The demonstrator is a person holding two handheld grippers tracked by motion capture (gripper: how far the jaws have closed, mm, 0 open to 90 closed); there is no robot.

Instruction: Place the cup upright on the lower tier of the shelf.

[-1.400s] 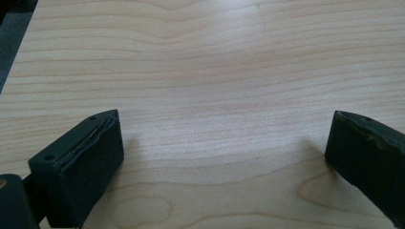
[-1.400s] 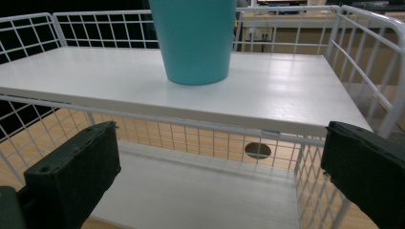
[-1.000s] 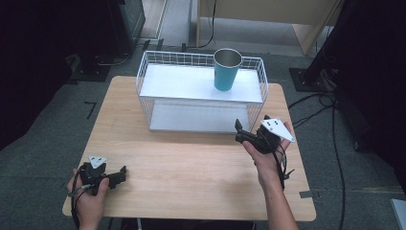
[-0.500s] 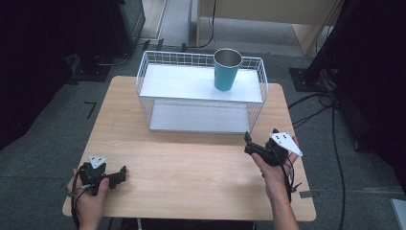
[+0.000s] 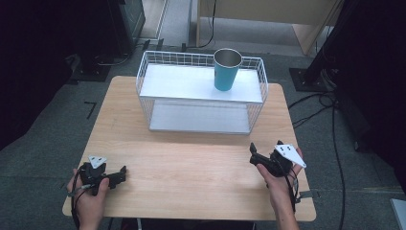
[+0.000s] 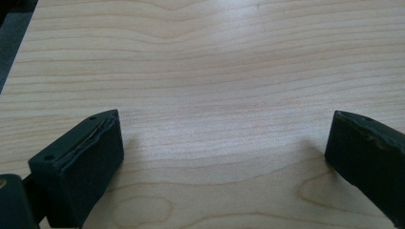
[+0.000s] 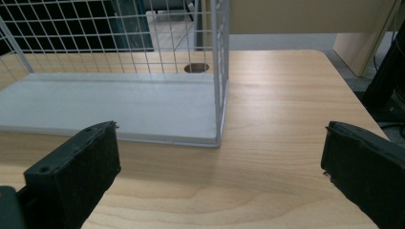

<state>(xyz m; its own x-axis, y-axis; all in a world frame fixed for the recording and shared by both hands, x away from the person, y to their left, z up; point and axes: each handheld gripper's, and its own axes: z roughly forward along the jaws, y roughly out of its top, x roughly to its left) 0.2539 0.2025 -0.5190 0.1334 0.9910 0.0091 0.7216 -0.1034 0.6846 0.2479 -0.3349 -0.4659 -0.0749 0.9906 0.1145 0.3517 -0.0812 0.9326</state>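
- While both tools sit low at the near edge of the tabletop [image 5: 191,163], I judge the work with the teal cup [image 5: 226,70] to be at a rest or reset step, with nothing in hand.
- Left tool [image 5: 117,175]: held at about 7 o'clock on the tabletop. My left gripper view shows its jaws spread wide over bare wood, gripping nothing.
- Right tool [image 5: 253,152]: held at about 4 o'clock, jaws likewise wide apart and empty. My right gripper view looks between them at the near right corner of the wire basket [image 7: 220,71] and its grey floor.
- Teal cup: upright on the white upper shelf [image 5: 182,81] of the wire basket [image 5: 143,76], toward its right end, at roughly 12 to 1 o'clock on the tabletop.
- Relation: the cup lies well apart from both tools, at about 11 o'clock from the right tool, which is the nearer, and raised above the level of its jaws.
- Next move, in my judgement: if the cup is to be handled, I would lift the right tool forward over the basket rim, keep the jaws open, and approach the cup's side squarely.
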